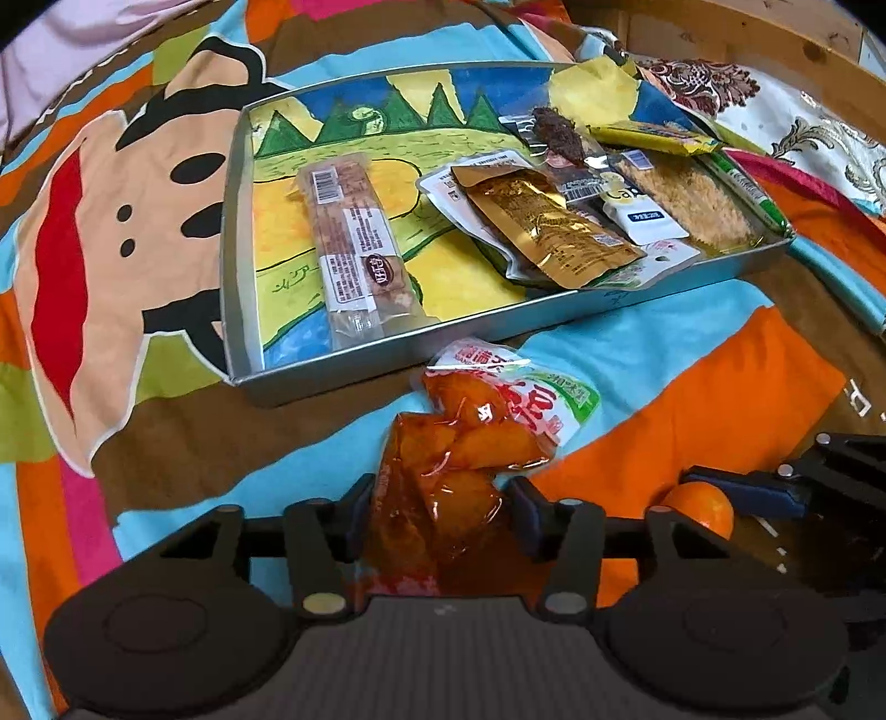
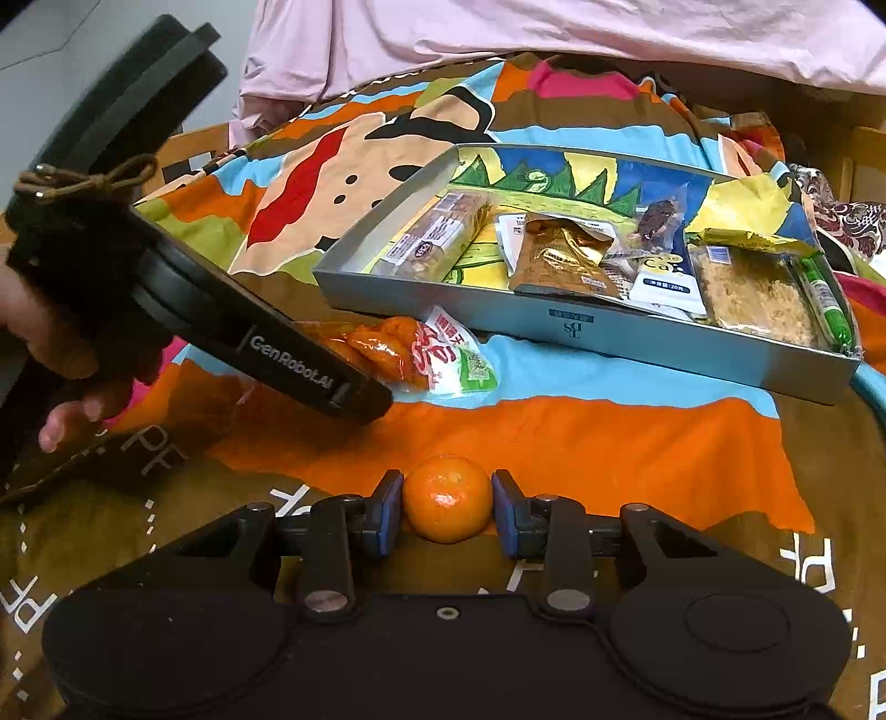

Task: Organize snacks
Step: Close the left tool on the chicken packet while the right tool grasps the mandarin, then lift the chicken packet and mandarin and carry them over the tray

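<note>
A grey metal tray (image 1: 387, 354) with a painted landscape floor holds several snack packets: a long nut bar (image 1: 354, 243), a gold pouch (image 1: 545, 221) and a crumbly bar (image 1: 698, 199). My left gripper (image 1: 437, 515) is shut on an orange snack pouch (image 1: 482, 432) just in front of the tray's near wall. My right gripper (image 2: 447, 509) has its blue pads against both sides of a small orange mandarin (image 2: 447, 498) on the cloth. The tray (image 2: 664, 338) lies beyond it. The left gripper (image 2: 354, 393) and the pouch (image 2: 437, 354) show at left.
A colourful cartoon-print cloth (image 1: 692, 387) covers the surface. The right gripper and the mandarin (image 1: 703, 504) show at the right edge of the left wrist view. A pink sheet (image 2: 554, 33) lies at the back. A patterned cloth (image 1: 775, 111) lies beyond the tray.
</note>
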The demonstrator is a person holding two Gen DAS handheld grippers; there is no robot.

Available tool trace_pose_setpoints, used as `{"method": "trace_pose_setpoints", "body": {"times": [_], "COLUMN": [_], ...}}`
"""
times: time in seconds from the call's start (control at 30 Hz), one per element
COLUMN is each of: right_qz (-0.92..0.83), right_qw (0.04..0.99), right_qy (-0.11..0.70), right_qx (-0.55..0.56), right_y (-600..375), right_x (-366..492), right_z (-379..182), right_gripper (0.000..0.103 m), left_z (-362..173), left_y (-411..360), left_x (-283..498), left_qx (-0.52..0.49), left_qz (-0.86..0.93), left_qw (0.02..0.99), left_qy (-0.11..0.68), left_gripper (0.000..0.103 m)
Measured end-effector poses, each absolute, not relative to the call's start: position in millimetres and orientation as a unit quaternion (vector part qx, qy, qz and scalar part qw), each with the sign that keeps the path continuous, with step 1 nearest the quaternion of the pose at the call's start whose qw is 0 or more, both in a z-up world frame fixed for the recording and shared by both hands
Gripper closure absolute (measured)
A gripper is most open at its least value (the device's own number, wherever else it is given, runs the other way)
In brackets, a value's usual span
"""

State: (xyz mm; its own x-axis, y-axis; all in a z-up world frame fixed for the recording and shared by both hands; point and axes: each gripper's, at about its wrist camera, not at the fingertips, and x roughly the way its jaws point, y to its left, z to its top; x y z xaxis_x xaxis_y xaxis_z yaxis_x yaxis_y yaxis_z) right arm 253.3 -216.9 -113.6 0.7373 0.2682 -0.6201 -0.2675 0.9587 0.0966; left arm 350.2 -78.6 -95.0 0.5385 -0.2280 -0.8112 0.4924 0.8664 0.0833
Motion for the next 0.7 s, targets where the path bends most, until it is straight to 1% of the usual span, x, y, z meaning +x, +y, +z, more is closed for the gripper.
{"method": "trace_pose_setpoints", "body": {"times": [0.1,0.17,0.27,0.33,0.4,0.47,0.5,0.7], "right_qz": [0.144,0.144,0.144,0.144,0.144,0.144,0.144,0.14], "right_qw": [0.932,0.932,0.932,0.932,0.932,0.932,0.932,0.934], "right_qy": [0.333,0.332,0.333,0.332,0.332,0.332,0.332,0.33], "right_qx": [0.002,0.002,0.002,0.002,0.003,0.003,0.002,0.001], "right_y": [-216.8,-216.8,-217.0,-216.9,-217.0,-216.5,-216.4,-218.2], "right_x": [253.9,254.0,253.8,253.5,253.5,253.4,253.1,246.1], "right_z": [-114.7,-115.0,-114.7,-114.4,-114.5,-114.6,-114.7,-111.5], "right_gripper": [0.066,0.066,0.066,0.066,0.066,0.066,0.066,0.066], "left_z": [-97.7,-99.0,-99.4,-99.1,-97.8,-96.3,-95.6,-92.2], "left_y": [-79.5,-78.8,-78.1,-78.3,-78.4,-78.7,-78.8,-73.9], "left_x": [354.3,356.8,357.5,355.3,351.8,348.2,345.7,328.7], "left_qx": [0.153,0.148,0.141,0.141,0.141,0.144,0.144,0.128], "left_qz": [-0.21,-0.209,-0.207,-0.21,-0.212,-0.213,-0.213,-0.212], "left_qw": [0.866,0.868,0.87,0.871,0.871,0.871,0.872,0.875], "left_qy": [0.428,0.426,0.424,0.421,0.42,0.419,0.417,0.417], "left_gripper": [0.035,0.033,0.032,0.039,0.05,0.056,0.058,0.059]}}
